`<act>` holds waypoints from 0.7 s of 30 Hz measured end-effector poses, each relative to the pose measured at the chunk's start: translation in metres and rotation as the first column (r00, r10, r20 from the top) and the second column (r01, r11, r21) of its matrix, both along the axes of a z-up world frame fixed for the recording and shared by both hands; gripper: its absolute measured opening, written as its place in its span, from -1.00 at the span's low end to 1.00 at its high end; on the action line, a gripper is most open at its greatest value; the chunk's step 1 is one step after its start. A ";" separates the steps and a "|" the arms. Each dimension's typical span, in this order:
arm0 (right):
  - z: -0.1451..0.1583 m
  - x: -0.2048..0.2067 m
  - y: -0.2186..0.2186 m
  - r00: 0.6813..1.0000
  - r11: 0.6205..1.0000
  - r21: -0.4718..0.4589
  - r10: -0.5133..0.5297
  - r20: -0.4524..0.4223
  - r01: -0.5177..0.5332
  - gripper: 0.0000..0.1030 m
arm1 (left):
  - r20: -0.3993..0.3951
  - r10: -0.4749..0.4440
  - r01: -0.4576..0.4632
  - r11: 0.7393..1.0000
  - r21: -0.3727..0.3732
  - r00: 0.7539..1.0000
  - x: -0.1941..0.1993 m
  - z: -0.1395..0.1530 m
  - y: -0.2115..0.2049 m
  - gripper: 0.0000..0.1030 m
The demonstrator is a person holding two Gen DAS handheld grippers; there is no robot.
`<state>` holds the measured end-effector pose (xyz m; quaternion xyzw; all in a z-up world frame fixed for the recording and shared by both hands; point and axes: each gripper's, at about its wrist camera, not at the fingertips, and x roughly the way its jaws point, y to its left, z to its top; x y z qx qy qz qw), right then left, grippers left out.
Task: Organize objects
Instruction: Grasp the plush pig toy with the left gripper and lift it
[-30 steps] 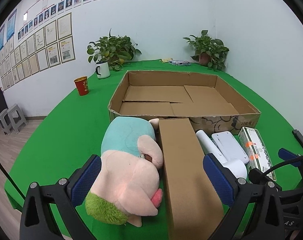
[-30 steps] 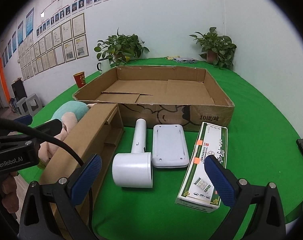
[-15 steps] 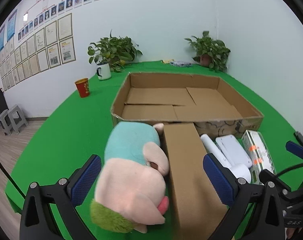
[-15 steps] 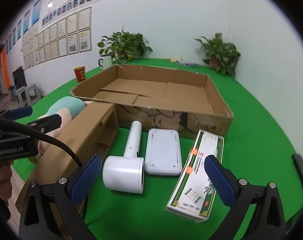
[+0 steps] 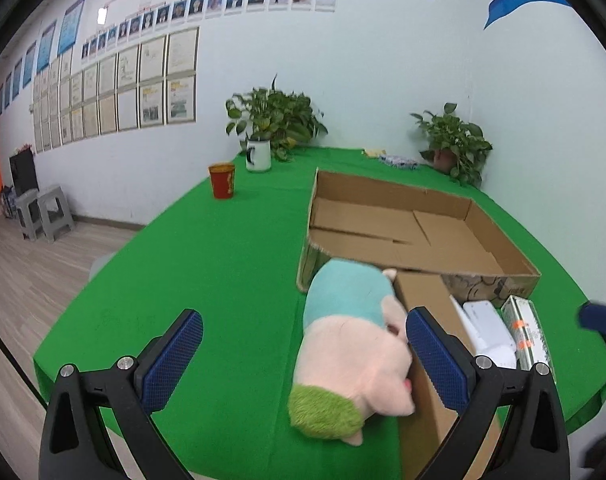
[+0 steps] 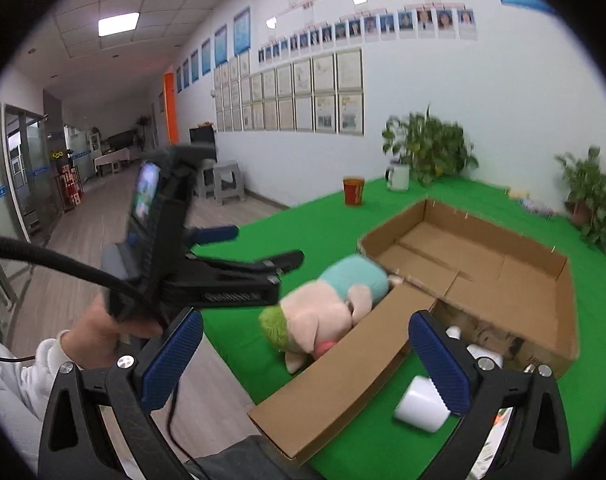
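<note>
A plush pig [image 5: 351, 344] with a teal back and a green end lies on the green table, pressed against a long brown carton [image 5: 419, 292]. My left gripper [image 5: 303, 360] is open; the plush sits just ahead of its right finger. Behind them stands a large open cardboard box [image 5: 415, 232], nothing in it. My right gripper [image 6: 305, 360] is open above the long carton [image 6: 343, 368], with the plush pig [image 6: 323, 308] beyond it. In the right wrist view a hand [image 6: 103, 332] holds the left gripper [image 6: 259, 246] to the left of the plush.
A white hair dryer [image 6: 423, 404], a white flat device [image 5: 483, 320] and a green-and-white packet [image 5: 523, 328] lie right of the carton. A red cup [image 5: 222, 180], a white mug [image 5: 259, 154] and two potted plants [image 5: 455, 148] stand at the back. The table edge [image 5: 63, 344] drops off at left.
Both views have swung left. The right gripper turned from the dryer and packet toward the carton and plush. The left gripper shifted left, so the plush now sits by its right finger. Both stayed open.
</note>
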<state>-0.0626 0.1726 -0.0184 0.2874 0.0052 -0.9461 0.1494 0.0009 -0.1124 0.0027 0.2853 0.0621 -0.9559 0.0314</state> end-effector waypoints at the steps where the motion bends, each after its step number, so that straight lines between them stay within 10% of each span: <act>1: -0.011 -0.009 0.002 0.999 1.000 -0.003 -0.018 0.033 0.019 0.99 | 0.020 -0.008 0.007 1.000 0.009 1.000 -0.002 -0.007 -0.004 0.99; 10: -0.063 -0.047 0.018 0.975 0.958 0.228 -0.200 0.093 0.175 0.99 | 0.137 -0.152 0.134 0.981 0.138 0.979 -0.032 -0.057 -0.026 0.99; 21: -0.062 -0.093 0.017 0.966 0.856 0.447 -0.230 -0.118 0.259 0.98 | 0.162 -0.290 0.257 0.947 0.195 0.943 -0.058 -0.084 -0.004 0.78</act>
